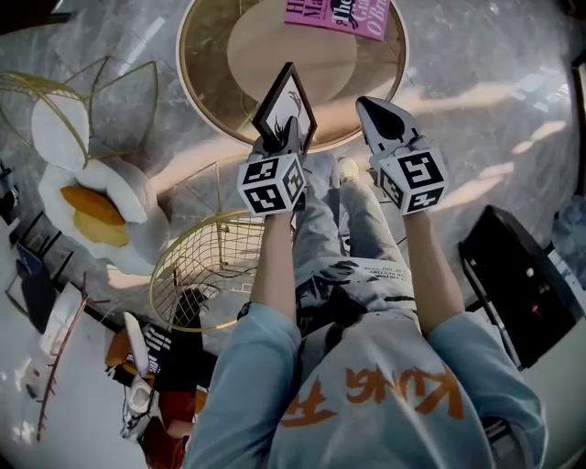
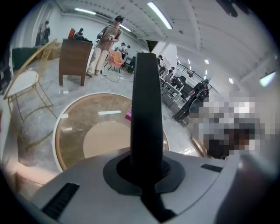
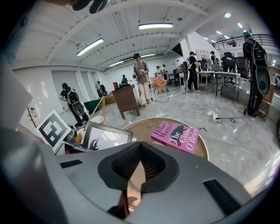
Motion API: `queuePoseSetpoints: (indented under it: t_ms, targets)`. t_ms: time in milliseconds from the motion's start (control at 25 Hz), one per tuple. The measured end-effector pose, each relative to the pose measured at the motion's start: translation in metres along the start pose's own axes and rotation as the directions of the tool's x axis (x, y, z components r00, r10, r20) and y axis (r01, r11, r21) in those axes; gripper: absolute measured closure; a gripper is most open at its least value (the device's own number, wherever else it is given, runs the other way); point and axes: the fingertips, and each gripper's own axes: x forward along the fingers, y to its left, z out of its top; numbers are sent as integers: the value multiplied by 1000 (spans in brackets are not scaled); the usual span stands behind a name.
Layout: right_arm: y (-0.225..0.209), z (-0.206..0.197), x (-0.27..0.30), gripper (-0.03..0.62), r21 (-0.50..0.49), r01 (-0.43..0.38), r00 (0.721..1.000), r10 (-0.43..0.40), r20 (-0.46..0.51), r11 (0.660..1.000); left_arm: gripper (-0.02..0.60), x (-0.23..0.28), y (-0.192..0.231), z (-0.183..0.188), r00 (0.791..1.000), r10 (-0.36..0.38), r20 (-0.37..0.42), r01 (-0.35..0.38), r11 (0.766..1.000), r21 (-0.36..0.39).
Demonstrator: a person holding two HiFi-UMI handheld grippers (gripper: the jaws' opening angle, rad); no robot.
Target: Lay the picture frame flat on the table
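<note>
Head view: the left gripper (image 1: 289, 136) is clamped on the lower corner of the black picture frame (image 1: 286, 103), which stands tilted over the near rim of the round glass table (image 1: 186, 73). The right gripper (image 1: 369, 112), jaws together and empty, hangs just beside it. Left gripper view: the frame rises edge-on from between the pressing jaws. Right gripper view: the jaws meet on nothing. The frame shows off to the left, and a pink book (image 3: 177, 134) lies on the table ahead.

Head view looks steeply down from up high onto the round table (image 1: 203, 87); both gripper views sit low, tight behind their jaws, facing out across it into the room; all three share that tabletop and pink book (image 1: 341, 15).
</note>
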Motion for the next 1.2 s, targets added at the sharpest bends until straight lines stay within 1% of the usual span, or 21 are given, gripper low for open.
queuePoseSetpoints:
  t_ms: [120,240,360,600,760,920,1040,1120,1200]
  targets:
    - [1,-6,5,597,0,0,1000,0,-18,1000,555,18,4,-7,998,-63,-13,61,994,-91]
    - [-1,-13,7,597,-7,1,999,-1,-46,1000,555,39,12,-15,995,-88,-41,79,982,-170]
    - [-1,-17,14,597,-27,-8,998,6,-69,1000,555,56,24,-16,993,-111,-26,103,968,-227]
    - [-4,-31,27,597,-38,-14,994,10,-109,999,555,78,30,-20,989,-142,-31,130,958,-254]
    - [4,-31,40,597,-50,-39,992,33,-121,998,555,81,41,-21,990,-139,-7,130,939,-318]
    - [12,-31,45,597,-66,-60,990,50,-133,996,554,86,48,-24,990,-140,-11,127,927,-353]
    - [13,-32,47,597,-87,-71,987,57,-148,994,552,92,55,-24,992,-125,-31,105,927,-359]
    - [10,-34,46,597,-87,-70,987,56,-151,994,551,97,58,-25,993,-99,-58,73,935,-346]
    - [8,-35,45,597,-82,-69,987,55,-154,994,530,99,63,-27,994,-70,-83,39,943,-330]
